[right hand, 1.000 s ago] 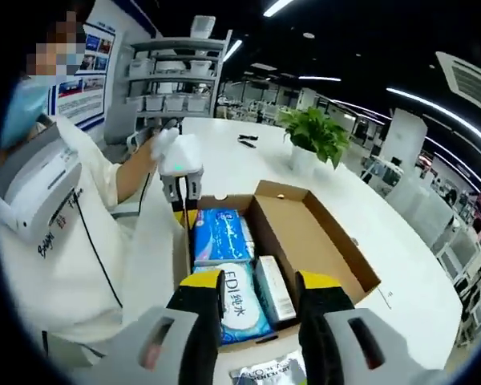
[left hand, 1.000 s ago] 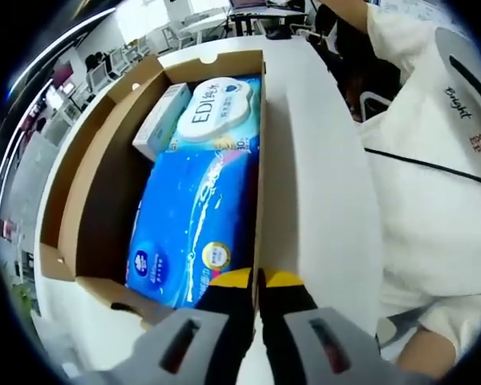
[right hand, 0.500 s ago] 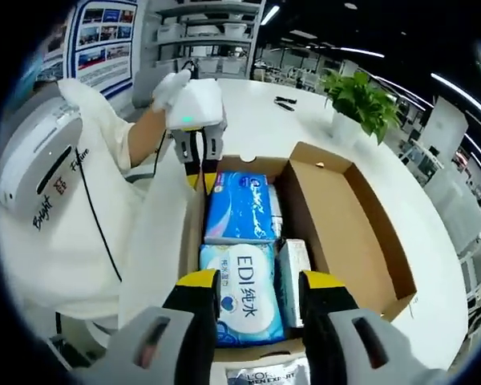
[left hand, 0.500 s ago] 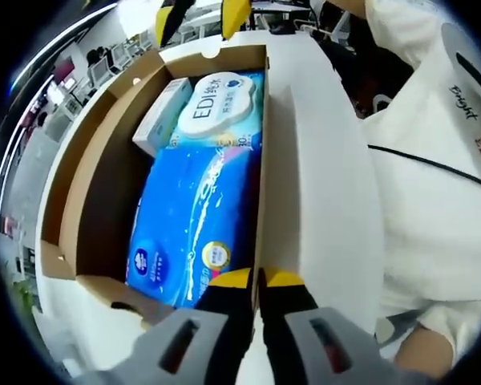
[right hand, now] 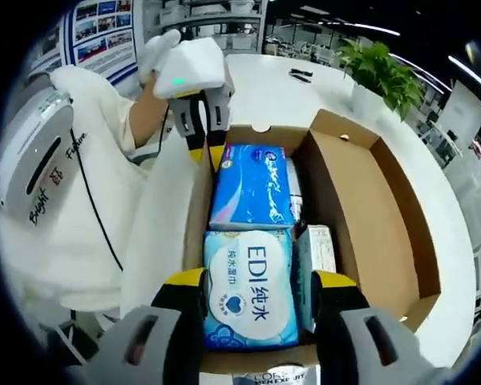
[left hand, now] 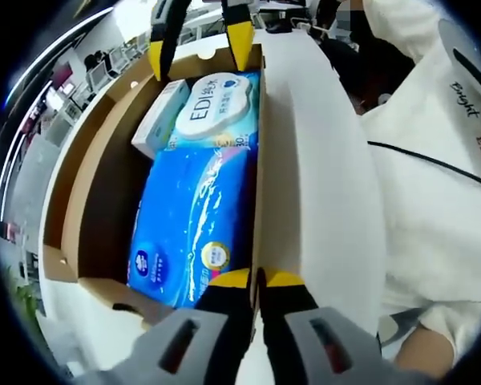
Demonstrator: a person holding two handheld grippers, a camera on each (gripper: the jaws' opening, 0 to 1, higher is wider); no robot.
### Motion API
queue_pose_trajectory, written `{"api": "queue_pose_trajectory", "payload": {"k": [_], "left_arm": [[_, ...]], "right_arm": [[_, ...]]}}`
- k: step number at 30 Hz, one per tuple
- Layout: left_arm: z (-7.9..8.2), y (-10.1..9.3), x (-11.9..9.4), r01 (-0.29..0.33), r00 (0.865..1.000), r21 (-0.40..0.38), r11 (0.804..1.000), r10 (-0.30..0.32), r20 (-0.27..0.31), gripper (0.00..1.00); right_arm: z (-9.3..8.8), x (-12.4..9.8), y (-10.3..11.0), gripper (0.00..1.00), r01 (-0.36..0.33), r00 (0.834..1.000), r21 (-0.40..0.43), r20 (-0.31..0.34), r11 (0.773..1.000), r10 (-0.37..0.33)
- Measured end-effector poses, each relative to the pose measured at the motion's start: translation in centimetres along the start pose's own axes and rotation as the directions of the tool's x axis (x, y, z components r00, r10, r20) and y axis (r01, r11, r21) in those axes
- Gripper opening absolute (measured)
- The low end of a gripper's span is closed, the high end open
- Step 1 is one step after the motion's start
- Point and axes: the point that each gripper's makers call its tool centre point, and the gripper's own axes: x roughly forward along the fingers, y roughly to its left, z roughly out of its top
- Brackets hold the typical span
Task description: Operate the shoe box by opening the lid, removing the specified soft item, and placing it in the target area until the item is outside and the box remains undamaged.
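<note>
With our right gripper (right hand: pixel 258 293) spread wide astride the EDI pack (right hand: pixel 249 298), a skewed pinch could tear the box wall (right hand: pixel 194 212) our left gripper (left hand: pixel 256 282) clamps.

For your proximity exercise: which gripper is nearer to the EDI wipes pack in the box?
Right. The right gripper straddles the EDI wipes pack, jaws open. The left gripper is shut on the box wall at the far end, beside the blue pack.

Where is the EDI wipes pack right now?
The EDI wipes pack lies in the shoe box, at the end nearest the right gripper, whose open jaws straddle it, with the blue tissue pack beyond it.
</note>
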Motion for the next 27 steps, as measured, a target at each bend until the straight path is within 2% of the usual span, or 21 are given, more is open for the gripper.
{"api": "queue_pose_trajectory", "payload": {"k": [3, 7, 9, 11, 15, 19, 22, 27], "left_arm": [[0.0, -0.1, 0.0, -0.002, 1.000, -0.002, 1.000, 0.002, 0.000, 0.03], [0.0, -0.1, 0.0, -0.003, 1.000, -0.005, 1.000, 0.003, -0.001, 0.03], [0.0, 0.0, 0.0, -0.002, 1.000, -0.006, 1.000, 0.002, -0.002, 0.03], [-0.1, 0.0, 0.0, -0.001, 1.000, -0.010, 1.000, 0.001, -0.004, 0.03], [0.0, 0.0, 0.0, -0.001, 1.000, -0.010, 1.000, 0.001, -0.004, 0.03], [0.0, 0.0, 0.0, -0.004, 1.000, -0.008, 1.000, 0.004, -0.002, 0.03], [0.0, 0.0, 0.0, -0.004, 1.000, -0.009, 1.000, 0.004, -0.003, 0.03], [0.0, 0.1, 0.1, -0.003, 1.000, -0.010, 1.000, 0.003, -0.003, 0.03]], "right_arm": [[-0.1, 0.6, 0.3, 0.55, -0.023, 1.000, -0.007, -0.011, 1.000, 0.023], [-1.4, 1.7, 0.9, 0.55, -0.074, 0.995, -0.008, -0.073, 0.997, 0.073], [-1.5, 2.0, 0.9, 0.56, -0.077, 0.994, -0.008, -0.075, 0.997, 0.077], [-1.8, 2.2, 1.3, 0.53, -0.112, 0.990, 0.037, -0.079, 0.993, 0.114], [-2.3, 2.4, 1.2, 0.54, -0.141, 0.985, 0.070, -0.088, 0.988, 0.147], [-2.8, 2.6, 0.9, 0.59, -0.155, 0.981, 0.092, -0.105, 0.984, 0.164], [-3.8, 3.3, 0.8, 0.62, -0.148, 0.974, 0.082, -0.161, 0.986, 0.159], [-4.0, 3.9, 1.0, 0.63, -0.162, 0.969, 0.084, -0.176, 0.983, 0.175]]}}
